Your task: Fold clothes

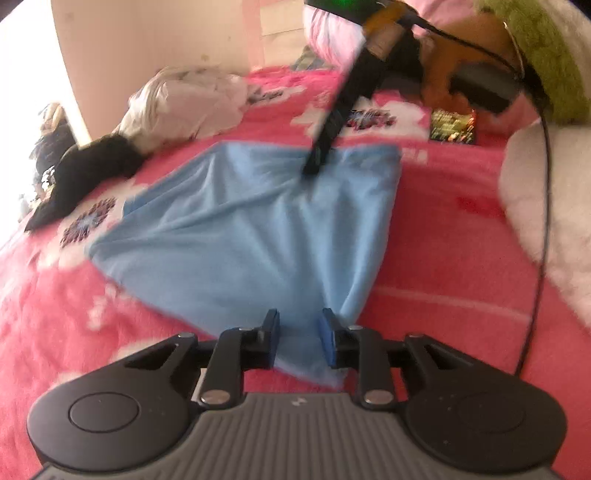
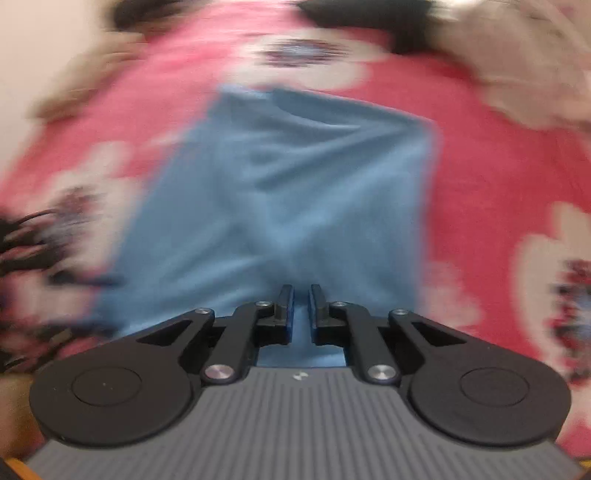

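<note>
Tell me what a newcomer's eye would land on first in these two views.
First, the light blue cloth, spread rumpled in the middle of the bright pink flowered blanket. Next, the left gripper at the cloth's near corner with its jaws apart, and the right gripper over the opposite edge, its view blurred. Beyond the cloth, at the blanket's far left, lies a heap of white and black clothes.

Bedroom at home: pink floral fleece blanket (image 1: 443,229) under the claws, cream crumpled clothes (image 1: 184,103) and pink pillow (image 1: 328,33) beyond them.
</note>
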Tool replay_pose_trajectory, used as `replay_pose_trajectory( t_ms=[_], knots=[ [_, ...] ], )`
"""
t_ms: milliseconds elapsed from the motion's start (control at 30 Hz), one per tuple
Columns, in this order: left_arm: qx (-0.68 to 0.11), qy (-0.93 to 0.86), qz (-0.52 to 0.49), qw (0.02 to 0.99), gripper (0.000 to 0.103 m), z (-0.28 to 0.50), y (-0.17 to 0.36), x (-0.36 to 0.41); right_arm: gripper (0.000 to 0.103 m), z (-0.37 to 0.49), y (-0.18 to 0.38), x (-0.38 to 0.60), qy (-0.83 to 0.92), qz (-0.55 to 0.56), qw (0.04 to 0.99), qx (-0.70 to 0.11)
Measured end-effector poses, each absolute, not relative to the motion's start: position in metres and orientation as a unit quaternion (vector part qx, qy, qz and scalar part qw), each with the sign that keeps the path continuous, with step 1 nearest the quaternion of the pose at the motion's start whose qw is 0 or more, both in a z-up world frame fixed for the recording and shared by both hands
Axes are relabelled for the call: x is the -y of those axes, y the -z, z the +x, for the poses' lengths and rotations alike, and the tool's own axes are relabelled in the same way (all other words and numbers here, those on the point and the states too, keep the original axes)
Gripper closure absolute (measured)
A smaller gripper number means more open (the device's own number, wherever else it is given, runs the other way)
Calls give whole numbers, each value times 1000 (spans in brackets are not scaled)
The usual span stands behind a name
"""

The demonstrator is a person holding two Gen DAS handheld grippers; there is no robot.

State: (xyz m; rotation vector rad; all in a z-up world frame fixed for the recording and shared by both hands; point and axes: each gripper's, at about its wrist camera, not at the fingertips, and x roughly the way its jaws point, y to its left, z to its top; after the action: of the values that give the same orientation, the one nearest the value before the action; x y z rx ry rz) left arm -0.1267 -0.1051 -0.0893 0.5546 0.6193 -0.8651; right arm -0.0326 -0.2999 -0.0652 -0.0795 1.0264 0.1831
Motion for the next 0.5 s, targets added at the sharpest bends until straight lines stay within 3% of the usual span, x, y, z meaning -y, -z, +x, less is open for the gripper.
replay_pose_trajectory(
  t_ms=[33, 133, 267, 367, 433, 500],
  knots=[
    [-290, 407, 259, 826, 77, -128, 88, 103, 93, -27, 61, 310, -50, -19, 875, -480],
    [-297, 402, 242, 831, 77, -128, 89, 98, 93, -25, 38, 302, -104, 28, 893, -436],
    [-301, 399, 225, 837, 77, -127, 91, 94, 97, -12, 62, 254, -188, -23, 860, -473],
    [-297, 398, 217, 840, 77, -128, 93, 92, 98, 17, 82, 278, -103, -12, 881, -461],
    [-296, 398, 213, 842, 77, -129, 94, 91, 92, 29, 73, 298, -38, 17, 901, -431],
    [-294, 400, 210, 842, 77, -130, 94, 90, 92, 34, 59, 299, -71, 53, 906, -413]
  ],
)
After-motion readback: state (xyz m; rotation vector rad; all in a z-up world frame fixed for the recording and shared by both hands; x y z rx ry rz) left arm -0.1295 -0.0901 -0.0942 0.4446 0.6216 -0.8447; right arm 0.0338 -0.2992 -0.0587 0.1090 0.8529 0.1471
